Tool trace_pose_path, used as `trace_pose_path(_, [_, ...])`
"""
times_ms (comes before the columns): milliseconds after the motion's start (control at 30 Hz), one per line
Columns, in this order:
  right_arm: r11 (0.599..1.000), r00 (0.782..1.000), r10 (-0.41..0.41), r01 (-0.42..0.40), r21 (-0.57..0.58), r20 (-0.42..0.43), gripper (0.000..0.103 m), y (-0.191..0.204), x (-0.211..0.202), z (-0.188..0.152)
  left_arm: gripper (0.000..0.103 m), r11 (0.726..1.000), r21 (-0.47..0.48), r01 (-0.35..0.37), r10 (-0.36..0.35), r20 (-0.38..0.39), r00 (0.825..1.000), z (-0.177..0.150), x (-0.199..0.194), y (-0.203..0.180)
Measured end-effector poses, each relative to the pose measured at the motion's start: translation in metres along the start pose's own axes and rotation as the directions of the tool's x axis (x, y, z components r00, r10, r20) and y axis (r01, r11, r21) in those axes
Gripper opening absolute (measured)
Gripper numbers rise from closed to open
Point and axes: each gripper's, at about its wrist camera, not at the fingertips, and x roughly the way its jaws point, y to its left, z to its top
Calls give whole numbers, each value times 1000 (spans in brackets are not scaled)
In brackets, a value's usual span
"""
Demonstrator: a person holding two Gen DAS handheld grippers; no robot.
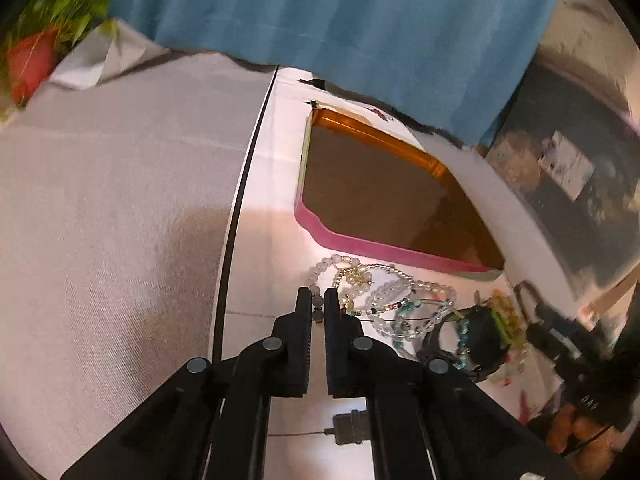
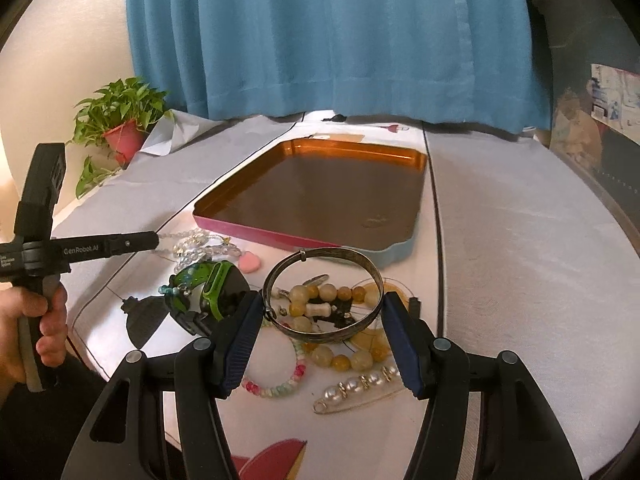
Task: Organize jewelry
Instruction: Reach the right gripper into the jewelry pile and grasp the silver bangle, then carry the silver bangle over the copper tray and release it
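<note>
Left hand-held gripper (image 1: 318,300) clamped on clear bead bracelet (image 1: 320,276), right hand-held gripper (image 2: 322,312) clamped on silver bangle (image 2: 324,294).

We see a table (image 2: 520,280) under a pale cloth with dark seam lines. A shallow tray (image 2: 280,236) with a pink near rim and orange inner walls lies at the far middle. Near it lies a heap of jewelry: clear bead bracelets (image 1: 360,280) at the left, a pink heart charm (image 2: 250,261), a green-strapped watch (image 2: 214,284), a silver bangle (image 2: 324,296) resting over yellow stone beads (image 2: 340,356), and a pearl pin (image 2: 352,390) nearest. A potted plant (image 2: 122,120) stands far left.
</note>
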Motion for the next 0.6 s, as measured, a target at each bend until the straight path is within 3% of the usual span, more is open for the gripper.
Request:
trace_pose_path(67, [1000, 1000, -7, 7, 1, 0, 62, -1, -3, -2, 4, 999, -7, -34, 34, 9, 999, -1, -2, 1])
trace_pose_path(600, [999, 997, -38, 39, -19, 73, 62, 13, -45, 20, 4, 996, 89, -17, 10, 79, 997, 13, -55, -58])
